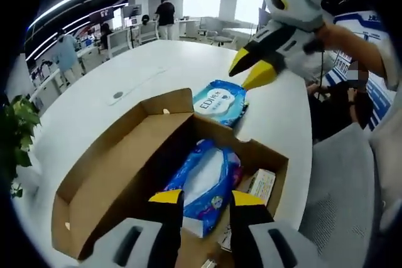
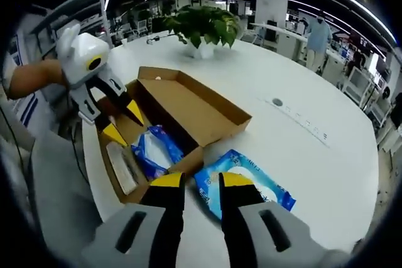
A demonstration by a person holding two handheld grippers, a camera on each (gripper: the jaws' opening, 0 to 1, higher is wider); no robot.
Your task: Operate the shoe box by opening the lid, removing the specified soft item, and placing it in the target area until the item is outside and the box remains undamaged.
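Looking low in your left gripper view, your left gripper (image 1: 206,200) hangs open over the blue pack (image 1: 204,183) inside the open shoe box (image 1: 113,174). Your right gripper (image 2: 201,186), open too, hovers over another pack (image 2: 248,177) on the table (image 2: 301,92), probably already taken out.

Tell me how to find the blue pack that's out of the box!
Find the big white table and the open cardboard box on it. Right beside the box, flat on the table, lies a blue pack with a white label. Its twin is still inside the box; this one is outside.
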